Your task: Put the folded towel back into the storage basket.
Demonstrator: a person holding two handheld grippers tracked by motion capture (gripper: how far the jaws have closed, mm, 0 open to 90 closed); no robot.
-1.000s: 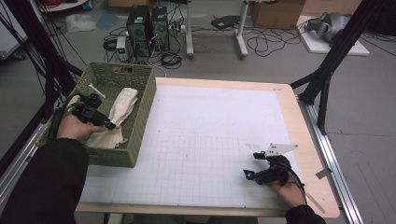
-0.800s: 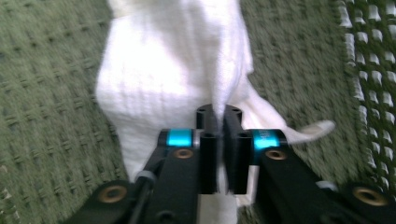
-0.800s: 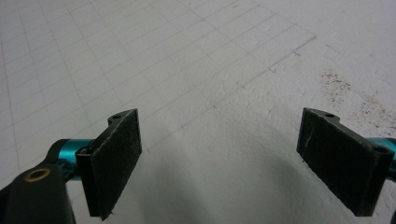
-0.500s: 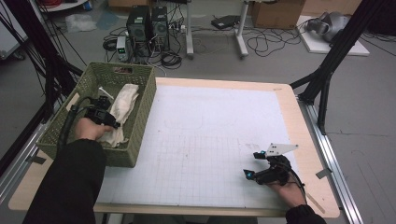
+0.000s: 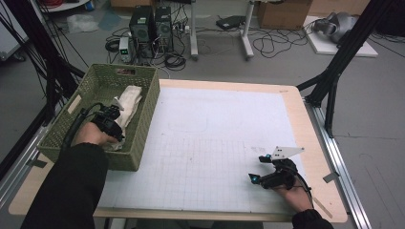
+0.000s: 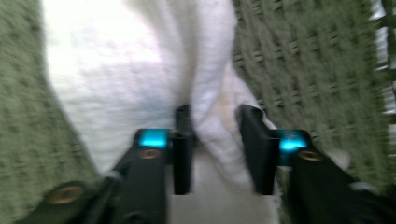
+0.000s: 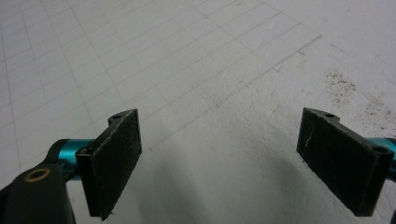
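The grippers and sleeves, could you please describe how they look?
Both grippers, left and right, have flat black pads on turquoise mounts. The right one carries a grey three-cornered plate. A black cable trails from the left one. The sleeves are black.

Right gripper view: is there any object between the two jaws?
No, the right gripper has its jaws wide apart, with just the bare white gridded mat between them.

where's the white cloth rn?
High view, left side: the cloth lies in the green basket at the table's left edge, a fold between the left gripper jaws.
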